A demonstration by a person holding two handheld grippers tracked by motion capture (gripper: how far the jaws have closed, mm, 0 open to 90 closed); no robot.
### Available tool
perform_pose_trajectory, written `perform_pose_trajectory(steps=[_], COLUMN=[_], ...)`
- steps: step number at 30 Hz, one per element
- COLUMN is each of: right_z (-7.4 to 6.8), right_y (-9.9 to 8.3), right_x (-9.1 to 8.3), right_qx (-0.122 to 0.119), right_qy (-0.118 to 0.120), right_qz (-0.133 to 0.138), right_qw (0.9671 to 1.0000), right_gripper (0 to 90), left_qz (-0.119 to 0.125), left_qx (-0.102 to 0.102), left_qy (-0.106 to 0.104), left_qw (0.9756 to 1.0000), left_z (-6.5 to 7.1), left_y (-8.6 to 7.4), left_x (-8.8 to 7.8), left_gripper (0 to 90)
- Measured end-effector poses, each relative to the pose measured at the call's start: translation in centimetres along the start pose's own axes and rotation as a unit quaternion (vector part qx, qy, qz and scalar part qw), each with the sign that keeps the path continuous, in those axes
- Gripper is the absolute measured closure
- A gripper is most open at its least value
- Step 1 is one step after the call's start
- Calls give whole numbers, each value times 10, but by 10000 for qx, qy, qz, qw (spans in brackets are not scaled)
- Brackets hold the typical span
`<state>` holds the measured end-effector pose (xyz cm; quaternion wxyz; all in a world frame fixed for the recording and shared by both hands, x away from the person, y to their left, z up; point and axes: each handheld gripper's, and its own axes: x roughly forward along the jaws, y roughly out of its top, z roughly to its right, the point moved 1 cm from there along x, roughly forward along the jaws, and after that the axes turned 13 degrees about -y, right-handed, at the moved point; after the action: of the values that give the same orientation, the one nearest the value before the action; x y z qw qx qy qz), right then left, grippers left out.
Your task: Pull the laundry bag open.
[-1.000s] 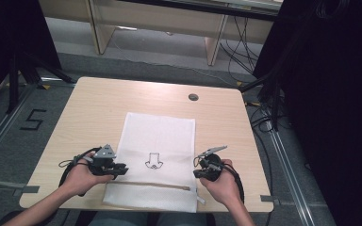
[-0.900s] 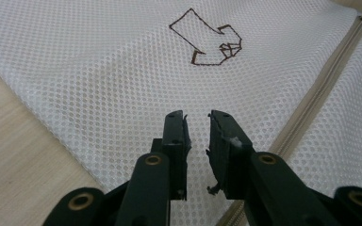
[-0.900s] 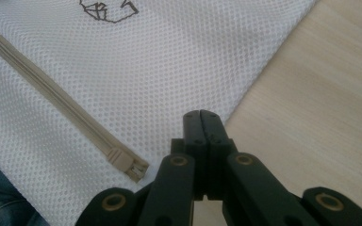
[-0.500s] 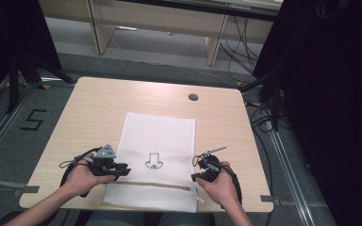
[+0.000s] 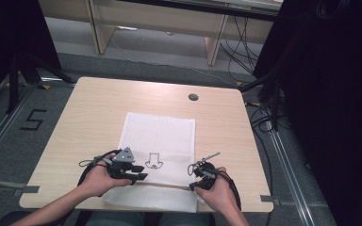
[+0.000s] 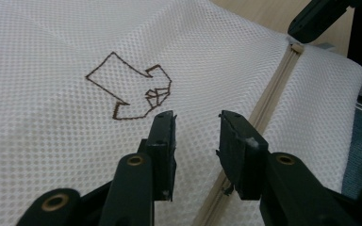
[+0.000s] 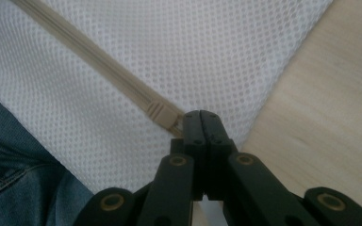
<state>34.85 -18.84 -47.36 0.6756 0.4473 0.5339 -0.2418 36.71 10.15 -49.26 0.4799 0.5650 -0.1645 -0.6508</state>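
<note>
At the near table edge a white mesh laundry bag [image 5: 158, 155] is found lying flat, its near end overhanging toward the person, with a beige zipper [image 7: 82, 63] running across its width close to that edge. The zipper's long axis is seen to lie crosswise, from the left gripper [image 5: 139, 176] over to the right gripper [image 5: 194, 181], and its end stop is met at the right gripper [image 7: 201, 115], which is therefore the nearer one. The right jaws are pressed fully together at the zipper's end (whether the pull tab or only the fabric beside it is pinched cannot be told). The left gripper [image 6: 195, 136] is held just above the mesh, beside the zipper line and near the brown stitched emblem [image 6: 129, 87]; its jaws have just been opening, now stand partly apart, and nothing is clamped between them. Farther off, bare wooden table [image 5: 99, 103] is noted.
</note>
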Motion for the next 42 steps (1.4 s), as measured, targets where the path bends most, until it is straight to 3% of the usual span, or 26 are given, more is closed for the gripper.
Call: perform_pose_trajectory(steps=[6,15,23,28,33,39,42], right_z=[-3,-5,-7,-8,-6,-5,-6], right_y=[-6,-6,-6,-6,-6,-6,-7], right_x=[11,13,13,13,13,14,13], right_qx=[-24,59,32,40,-18,-45,139], right_qy=[-62,-136,-206,-228,-212,-161,-172], right_qz=[-231,-225,-223,-214,-142,-89,-201], right_qw=[9997,9996,9995,9995,9997,9998,9996], right_gripper=[900,900,900,900,900,900,900], left_qz=[-44,-242,-229,-322,-519,-654,-688], left_qx=[71,327,459,443,559,791,978], left_qy=[-105,-283,-484,-684,-889,-861,-838], left_qw=[9999,9988,9975,9961,9931,9910,9893], left_z=[5,15,22,27,32,38,39], left_y=[5,15,26,32,34,39,41], left_x=[12,33,51,64,78,92,98], left_gripper=[634,570,550,550,574,585,618])
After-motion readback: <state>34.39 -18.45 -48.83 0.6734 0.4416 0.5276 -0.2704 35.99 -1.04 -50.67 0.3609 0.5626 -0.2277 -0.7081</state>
